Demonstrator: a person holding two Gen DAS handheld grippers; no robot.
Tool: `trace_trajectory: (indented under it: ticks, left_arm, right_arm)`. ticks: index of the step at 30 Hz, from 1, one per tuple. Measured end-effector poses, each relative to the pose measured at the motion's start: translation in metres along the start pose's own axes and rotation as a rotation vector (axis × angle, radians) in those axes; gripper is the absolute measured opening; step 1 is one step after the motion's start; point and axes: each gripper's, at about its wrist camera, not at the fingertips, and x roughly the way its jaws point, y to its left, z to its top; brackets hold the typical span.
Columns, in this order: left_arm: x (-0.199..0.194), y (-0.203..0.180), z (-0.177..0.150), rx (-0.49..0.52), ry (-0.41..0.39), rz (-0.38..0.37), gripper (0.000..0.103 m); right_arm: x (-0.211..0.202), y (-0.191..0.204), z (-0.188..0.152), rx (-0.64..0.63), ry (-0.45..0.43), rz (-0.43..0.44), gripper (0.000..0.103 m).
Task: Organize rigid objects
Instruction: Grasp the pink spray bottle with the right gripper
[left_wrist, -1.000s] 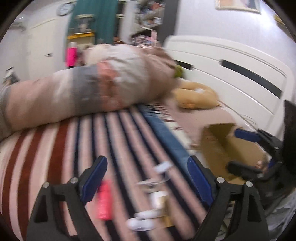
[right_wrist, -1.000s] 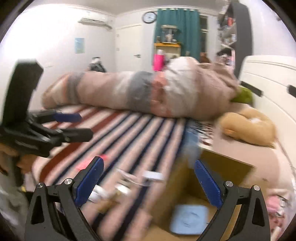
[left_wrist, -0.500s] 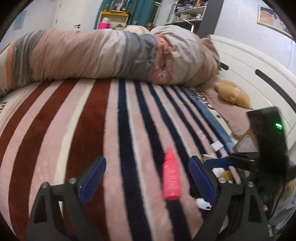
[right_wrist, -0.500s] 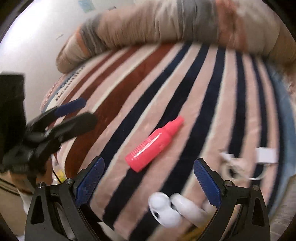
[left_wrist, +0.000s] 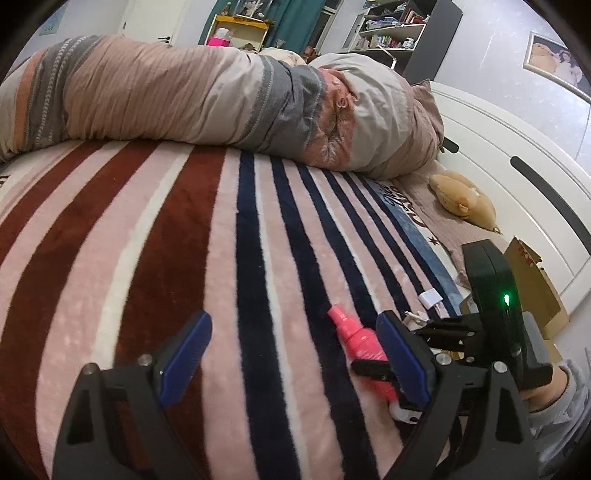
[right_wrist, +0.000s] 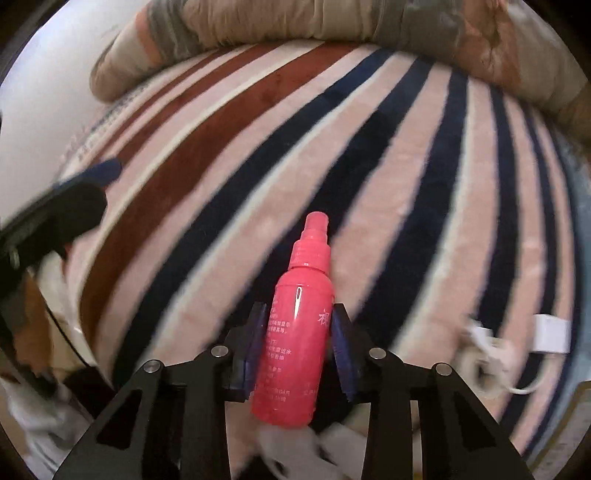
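Observation:
A pink spray bottle (right_wrist: 301, 291) lies on the striped blanket (right_wrist: 388, 184) with its nozzle pointing away from me. My right gripper (right_wrist: 297, 332) is closing its jaws on the bottle's body, and both blue pads touch its sides. In the left wrist view the same bottle (left_wrist: 352, 334) shows just right of my left gripper (left_wrist: 291, 321), with a right finger clamped on it. The left gripper is open over the blanket with nothing between its fingers. It also appears at the left edge of the right wrist view (right_wrist: 98, 184).
A white charger with a coiled cable (right_wrist: 546, 334) lies right of the bottle. White earbud-like items (right_wrist: 291, 443) sit just below it. A cardboard box (left_wrist: 532, 284) stands at the bed's right side by the white headboard. A rolled duvet (left_wrist: 221, 99) and a plush toy (left_wrist: 461, 201) lie farther back.
Both grippers have dropped toward the blanket. The right one swung from above the cardboard box to the pink bottle, and its jaws went from wide open to closed around the bottle.

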Motion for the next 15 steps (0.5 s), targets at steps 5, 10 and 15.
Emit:
trace_trajectory:
  ticks: [5, 10, 15]
  left_arm:
    - [0.01, -0.009, -0.003, 0.003, 0.03, -0.044, 0.089]
    - [0.023, -0.012, -0.006, -0.025, 0.076, -0.154, 0.089]
    - [0.014, -0.036, -0.003, -0.014, 0.042, -0.312, 0.089]
  right_arm:
    - [-0.002, -0.01, -0.012, -0.014, 0.012, -0.057, 0.03]
    - [-0.019, 0.004, -0.016, -0.066, -0.073, -0.088, 0.028]
    - [-0.065, 0.017, -0.025, -0.102, -0.222, -0.039, 0.028]
